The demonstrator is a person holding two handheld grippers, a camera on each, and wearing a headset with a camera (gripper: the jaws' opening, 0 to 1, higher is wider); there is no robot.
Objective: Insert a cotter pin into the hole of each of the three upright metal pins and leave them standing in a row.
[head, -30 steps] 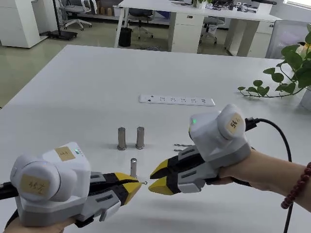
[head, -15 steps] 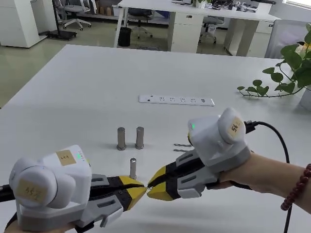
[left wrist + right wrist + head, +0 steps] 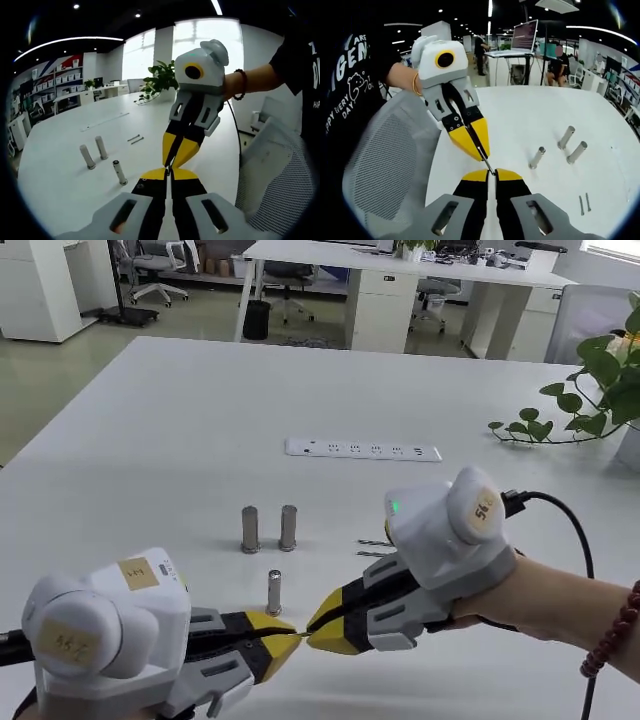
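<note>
Above the matte white table, my left hand-held gripper and right hand-held gripper both clench one thin wire cotter pin, its length running tip to tip, beside a smooth, upright cylindrical metal pin.

Bare table lay open across the upper left and middle. At centre, two rear pins and a near pin stood close together. Just below them the left gripper and right gripper, both clamped on one cotter pin, barred the lower middle. A power strip and spare cotter pins cluttered right of centre.

left tool cropped (bottom), cotter pin tiny
</note>
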